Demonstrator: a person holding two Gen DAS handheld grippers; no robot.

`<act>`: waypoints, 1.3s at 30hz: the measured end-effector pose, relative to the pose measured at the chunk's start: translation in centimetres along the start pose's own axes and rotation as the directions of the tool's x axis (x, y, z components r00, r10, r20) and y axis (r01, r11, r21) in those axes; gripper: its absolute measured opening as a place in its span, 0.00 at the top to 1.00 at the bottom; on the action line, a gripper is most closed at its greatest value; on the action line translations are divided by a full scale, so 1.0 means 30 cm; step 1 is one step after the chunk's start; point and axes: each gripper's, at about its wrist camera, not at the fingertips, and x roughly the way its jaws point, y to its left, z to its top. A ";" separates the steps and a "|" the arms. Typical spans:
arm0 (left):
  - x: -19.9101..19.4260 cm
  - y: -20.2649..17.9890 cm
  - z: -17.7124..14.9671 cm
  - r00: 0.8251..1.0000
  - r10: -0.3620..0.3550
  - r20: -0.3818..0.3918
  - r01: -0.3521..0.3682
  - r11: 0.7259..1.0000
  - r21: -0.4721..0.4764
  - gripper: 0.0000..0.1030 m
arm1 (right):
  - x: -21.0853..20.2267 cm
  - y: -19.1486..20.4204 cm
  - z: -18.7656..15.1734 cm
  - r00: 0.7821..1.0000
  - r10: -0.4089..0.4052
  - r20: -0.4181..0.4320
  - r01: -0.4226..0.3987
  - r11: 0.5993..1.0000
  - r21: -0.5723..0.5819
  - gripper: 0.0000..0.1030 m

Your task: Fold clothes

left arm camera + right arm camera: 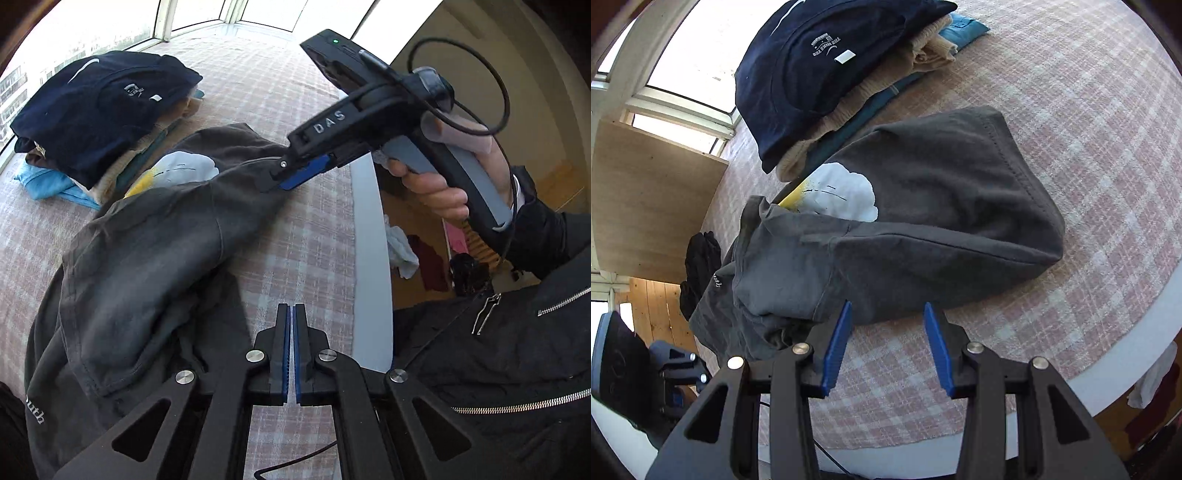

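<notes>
A dark grey T-shirt (923,229) with a white and yellow print is seen lying rumpled and partly folded on a pink checked bedspread (1089,129). In the right wrist view it fills the middle of the picture, and a stack of folded clothes (827,66), topped by a navy garment, lies just beside it towards 11 o'clock.

The left gripper (294,350) is held with its blue pads pressed almost together, and nothing is caught between them; the shirt's edge lies just beside it towards 9 o'clock.

The right gripper (886,343) is spread wide, and only bedspread is seen between its fingers, with the shirt's near edge just beyond the tips at 12 o'clock. In the left wrist view this gripper (291,175) is seen at 1 o'clock, gripped by a hand (439,188); its tip appears to touch the shirt, though contact cannot be confirmed from that angle.
</notes>
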 end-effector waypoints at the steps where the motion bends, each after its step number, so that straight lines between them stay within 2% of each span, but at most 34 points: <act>1: -0.003 -0.025 -0.007 1.000 0.006 -0.003 -0.006 1.000 0.017 0.99 | 0.012 -0.005 0.005 1.000 0.019 -0.004 -0.018 0.999 0.041 0.61; 2: -0.006 -0.050 -0.015 1.000 0.013 -0.005 -0.012 0.999 0.033 0.95 | 0.024 -0.010 0.011 0.999 0.039 -0.003 -0.039 0.996 0.079 0.61; 4: -0.013 -0.101 -0.029 1.000 0.025 -0.010 -0.024 0.997 0.066 0.95 | 0.039 -0.021 0.036 0.999 0.051 0.018 -0.053 0.987 0.151 0.61; 6: -0.012 -0.051 -0.034 0.998 0.060 -0.001 -0.060 0.997 0.051 0.95 | 0.050 -0.034 0.068 0.999 0.033 0.043 -0.042 0.974 0.223 0.61; 9: -0.014 0.024 -0.040 0.995 0.102 0.005 -0.102 0.995 0.011 0.95 | 0.085 -0.026 0.102 0.999 0.046 0.023 -0.051 0.951 0.306 0.60; 12: -0.026 0.075 -0.059 0.991 0.131 0.010 -0.131 0.991 -0.022 0.96 | 0.123 0.028 0.136 1.000 0.004 0.006 -0.006 0.958 0.287 0.51; 15: -0.056 0.104 -0.070 0.986 0.165 0.026 -0.164 0.986 -0.030 0.92 | 0.174 0.046 0.146 1.000 -0.008 -0.010 0.011 0.949 0.315 0.50; 17: -0.077 0.127 -0.067 0.983 0.182 0.034 -0.181 0.983 -0.036 0.92 | 0.192 0.080 0.141 1.000 -0.022 -0.007 0.023 0.970 0.243 0.55; 18: -0.087 0.140 -0.064 0.981 0.190 0.036 -0.188 0.981 -0.041 0.92 | 0.191 0.106 0.130 0.999 -0.044 0.002 0.043 0.986 0.164 0.73; 19: -0.094 0.153 -0.058 0.978 0.207 0.037 -0.205 0.978 -0.039 0.92 | 0.184 0.123 0.108 0.999 -0.045 0.004 0.044 0.995 0.095 0.83; 21: -0.103 0.179 -0.043 0.971 0.236 0.033 -0.236 0.971 -0.030 0.89 | 0.154 0.129 0.049 1.000 -0.020 -0.009 0.020 1.000 -0.004 0.86; 23: -0.105 0.207 -0.017 0.963 0.267 0.028 -0.266 0.964 -0.021 0.80 | 0.102 0.107 -0.024 0.999 -0.022 -0.032 0.020 0.997 -0.076 0.87; 27: -0.079 0.251 0.053 0.952 0.306 0.005 -0.306 0.952 0.013 0.73 | -0.038 0.024 -0.191 0.983 -0.179 -0.038 0.166 0.959 -0.228 0.88; 29: -0.032 0.277 0.098 0.939 0.344 -0.014 -0.343 0.938 0.049 0.53 | -0.118 -0.049 -0.247 0.957 -0.291 -0.004 0.281 0.928 -0.246 0.91; 31: 0.031 0.329 0.144 0.931 0.363 -0.050 -0.360 0.931 0.059 0.51 | -0.196 -0.118 -0.265 0.918 -0.391 0.069 0.397 0.894 -0.208 0.96; 33: 0.105 0.405 0.178 0.912 0.396 -0.109 -0.394 0.918 0.046 0.51 | -0.254 -0.169 -0.273 0.899 -0.421 0.120 0.435 0.887 -0.156 0.96; 34: 0.144 0.446 0.191 0.901 0.410 -0.144 -0.409 0.912 0.039 0.51 | -0.292 -0.205 -0.266 0.902 -0.409 0.139 0.427 0.894 -0.134 0.96; 36: 0.212 0.509 0.202 0.896 0.398 -0.197 -0.401 0.916 0.025 0.51 | -0.338 -0.244 -0.246 0.918 -0.363 0.160 0.380 0.920 -0.096 0.96; 39: 0.288 0.564 0.207 0.892 0.373 -0.254 -0.382 0.924 0.017 0.51 | -0.322 -0.233 -0.224 0.924 -0.348 0.160 0.365 0.926 -0.097 0.95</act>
